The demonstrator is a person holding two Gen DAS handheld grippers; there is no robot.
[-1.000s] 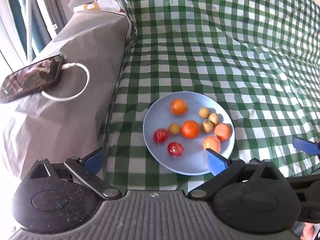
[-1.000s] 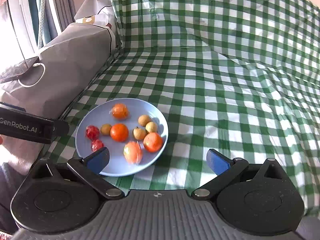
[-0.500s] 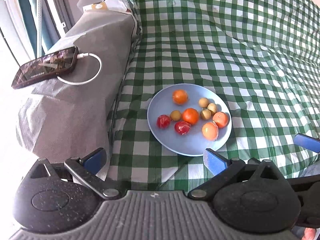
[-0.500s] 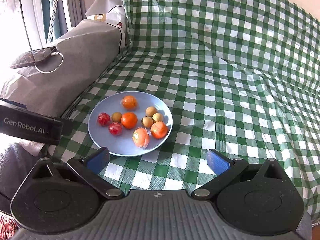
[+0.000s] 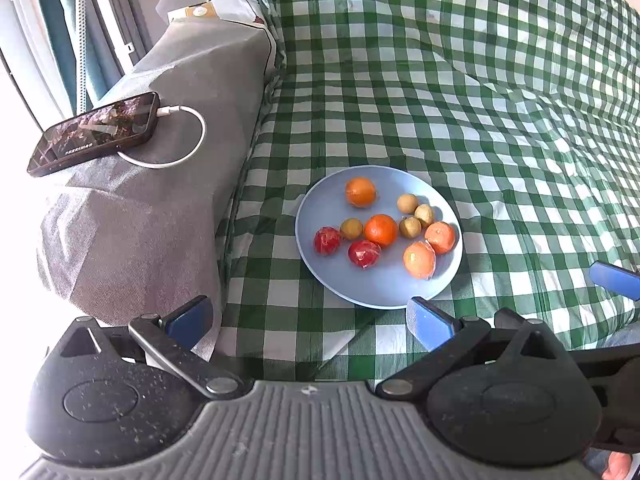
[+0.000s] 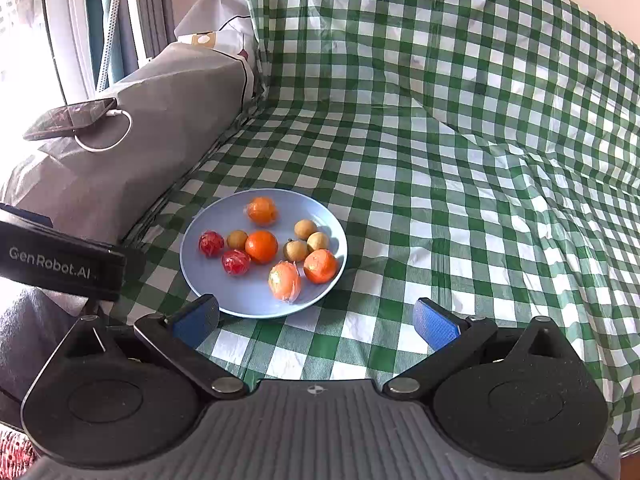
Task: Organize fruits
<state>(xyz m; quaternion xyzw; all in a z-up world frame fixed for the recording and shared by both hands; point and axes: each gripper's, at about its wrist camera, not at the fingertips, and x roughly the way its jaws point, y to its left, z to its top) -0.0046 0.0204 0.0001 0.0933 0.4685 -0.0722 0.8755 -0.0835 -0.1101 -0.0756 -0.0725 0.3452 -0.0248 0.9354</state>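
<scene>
The near rim of the blue plate [image 6: 208, 292] sits behind the right gripper's left fingertip [image 6: 196, 320] in the right wrist view. In the left wrist view only one blue fingertip [image 5: 612, 280] of that gripper shows, at the right edge. A hand [image 5: 618, 466] is cut off at the bottom right corner. The print on the phone [image 5: 94, 134] is too small to read.

My left wrist camera looks forward and down between its blue-padded fingers [image 5: 428, 322] from near the grey cushion [image 5: 160, 216], with the blue plate [image 5: 372, 292] just beyond them. My right wrist camera sits further right and lower, facing the same plate [image 6: 240, 300] and the checked cloth [image 6: 460, 160]. Both views share the plate, cloth, cushion and phone [image 5: 94, 134].
</scene>
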